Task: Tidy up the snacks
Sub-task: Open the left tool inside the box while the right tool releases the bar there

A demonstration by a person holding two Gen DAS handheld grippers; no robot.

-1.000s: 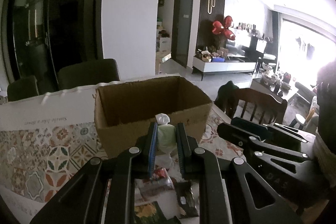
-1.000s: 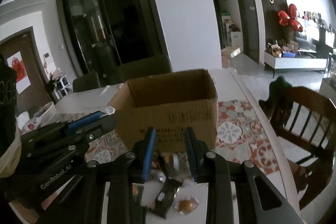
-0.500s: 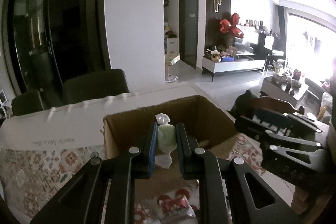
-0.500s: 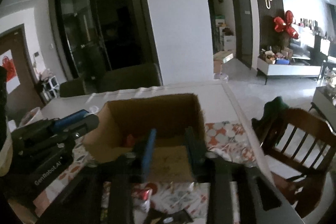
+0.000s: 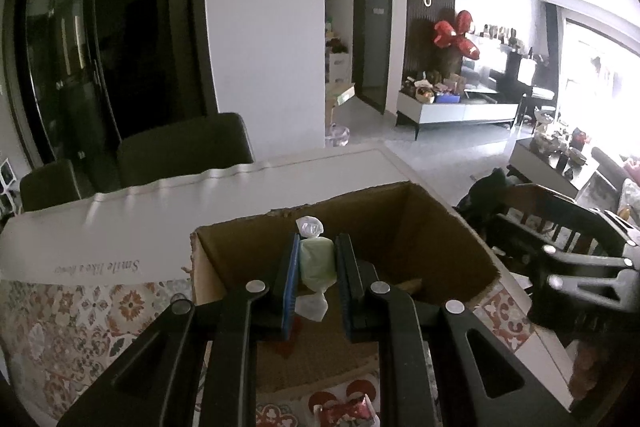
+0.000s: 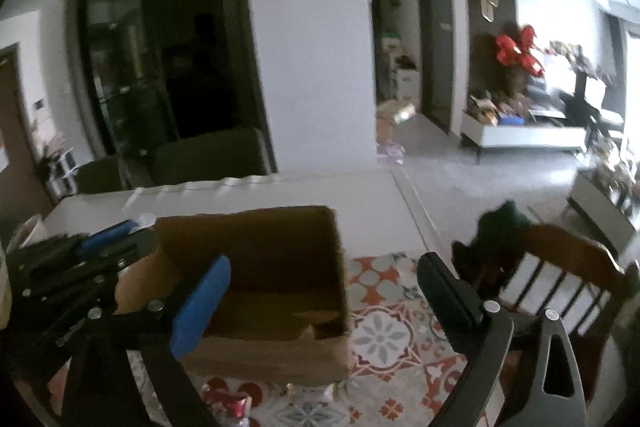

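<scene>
The left claw grips a pale green wrapped candy above the open cardboard box on the tabletop. The right claw is spread wide, holding nothing.

My left gripper has its fingers pinched together with a small gap between them, pointing forward and level. My right gripper has its fingers spread wide apart, angled slightly downward.
</scene>
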